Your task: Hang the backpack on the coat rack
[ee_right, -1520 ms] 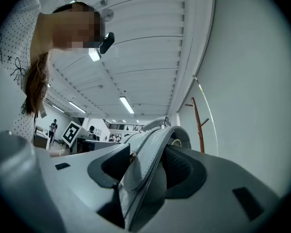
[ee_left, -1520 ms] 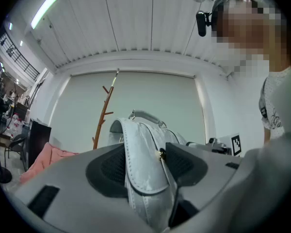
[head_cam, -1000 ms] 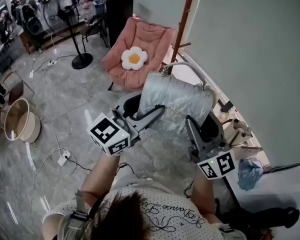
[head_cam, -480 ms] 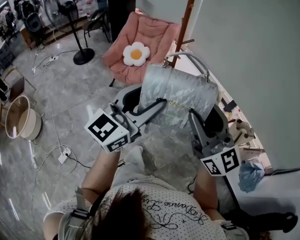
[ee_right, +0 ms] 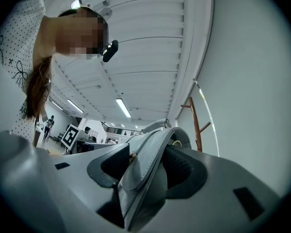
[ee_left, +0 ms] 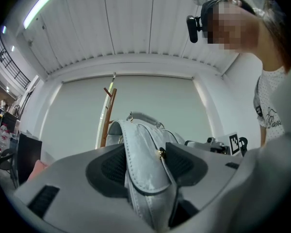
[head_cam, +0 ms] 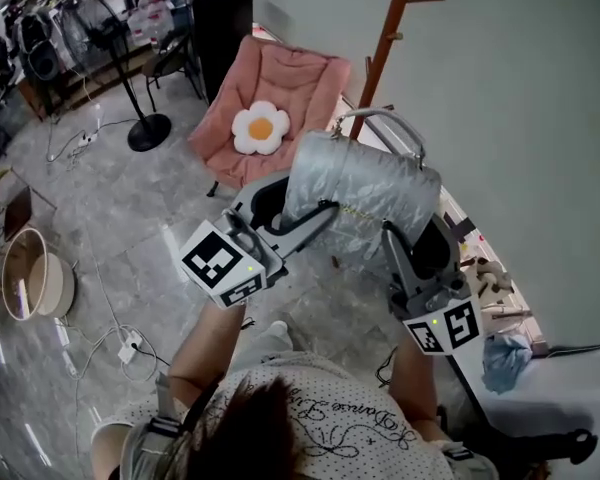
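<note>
Currently, the left gripper (head_cam: 315, 218) and the right gripper (head_cam: 398, 243) each pinch one side edge of the silver backpack (head_cam: 365, 193), with the jaws clamped on the fabric. This carries the bag upright between them with its top handle (head_cam: 385, 114) free, probably so the handle can be presented to a peg. Beyond the bag, the brown coat rack (head_cam: 385, 43) stands by the pale wall (head_cam: 520, 118), near the backpack but not yet engaged, and the grey tiled floor (head_cam: 130, 198) carries a pink chair (head_cam: 290, 83) with a flower cushion (head_cam: 260, 128) and a fan stand (head_cam: 148, 131).
</note>
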Available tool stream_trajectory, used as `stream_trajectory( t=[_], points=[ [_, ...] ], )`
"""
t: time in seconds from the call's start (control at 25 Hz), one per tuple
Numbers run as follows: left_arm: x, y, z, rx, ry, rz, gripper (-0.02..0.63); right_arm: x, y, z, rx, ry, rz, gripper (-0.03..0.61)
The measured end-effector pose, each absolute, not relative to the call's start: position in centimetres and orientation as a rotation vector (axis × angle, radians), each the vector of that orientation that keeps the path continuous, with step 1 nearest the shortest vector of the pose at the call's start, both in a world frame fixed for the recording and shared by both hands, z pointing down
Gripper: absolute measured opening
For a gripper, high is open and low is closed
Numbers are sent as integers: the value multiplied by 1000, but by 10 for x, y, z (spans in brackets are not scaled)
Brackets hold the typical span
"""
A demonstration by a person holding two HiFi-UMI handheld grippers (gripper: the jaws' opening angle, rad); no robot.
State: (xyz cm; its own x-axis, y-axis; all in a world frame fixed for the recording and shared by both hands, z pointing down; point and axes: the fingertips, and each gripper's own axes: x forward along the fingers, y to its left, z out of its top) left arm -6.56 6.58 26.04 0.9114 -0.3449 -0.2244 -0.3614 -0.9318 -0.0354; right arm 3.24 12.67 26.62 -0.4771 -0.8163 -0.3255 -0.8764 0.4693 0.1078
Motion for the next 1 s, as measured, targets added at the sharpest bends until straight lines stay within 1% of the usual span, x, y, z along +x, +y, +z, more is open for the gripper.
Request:
stream_trajectory(
  t=[0.24,0.6,1.0],
  points=[
    [-70,-9,246,-3021,464,338,235,25,57,251,-1544,2445,391,229],
    [-58,-35,268,-3039,426,348,235,36,34,273,-1583,2433,361,229],
    [0,-110,255,-3010,518,343,235,98,-47,261,-1488,2471,355,229]
  ],
)
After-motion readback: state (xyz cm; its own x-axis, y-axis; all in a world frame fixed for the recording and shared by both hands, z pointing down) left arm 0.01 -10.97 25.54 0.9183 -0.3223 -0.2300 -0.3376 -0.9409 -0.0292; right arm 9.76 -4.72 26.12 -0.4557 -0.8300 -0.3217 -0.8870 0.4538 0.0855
